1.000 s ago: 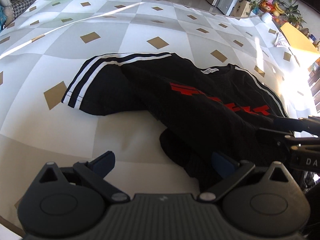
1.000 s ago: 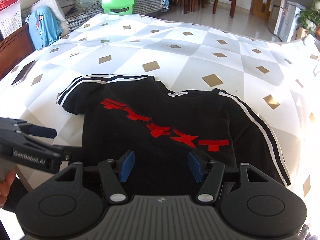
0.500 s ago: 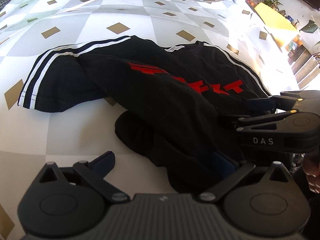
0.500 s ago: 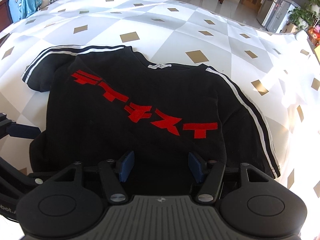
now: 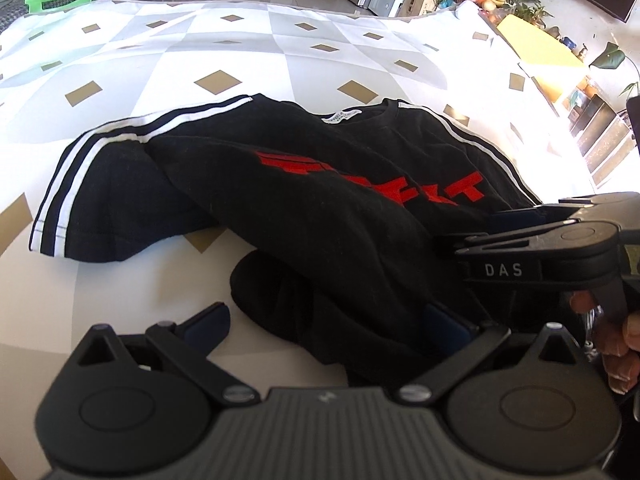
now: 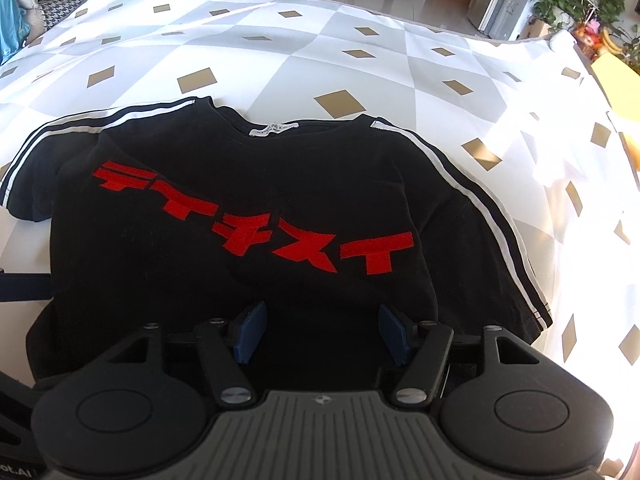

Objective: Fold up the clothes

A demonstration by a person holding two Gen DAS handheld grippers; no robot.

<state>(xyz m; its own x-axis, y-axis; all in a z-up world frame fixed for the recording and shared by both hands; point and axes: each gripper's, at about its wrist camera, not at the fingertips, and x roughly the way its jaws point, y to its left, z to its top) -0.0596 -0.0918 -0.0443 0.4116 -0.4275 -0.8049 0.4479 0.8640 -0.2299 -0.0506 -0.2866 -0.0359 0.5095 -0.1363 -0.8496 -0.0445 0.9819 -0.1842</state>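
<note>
White diamond-patterned cloth (image 6: 360,32) carries the black T-shirt (image 6: 248,216); both tools spread wide.

Bare patterned bedspread (image 6: 400,52) wide open beyond the black T-shirt (image 6: 248,208), clear strip left of its sleeve, right gripper (image 5: 496,228) and hand (image 5: 616,336) crowding the hem's right side
</note>
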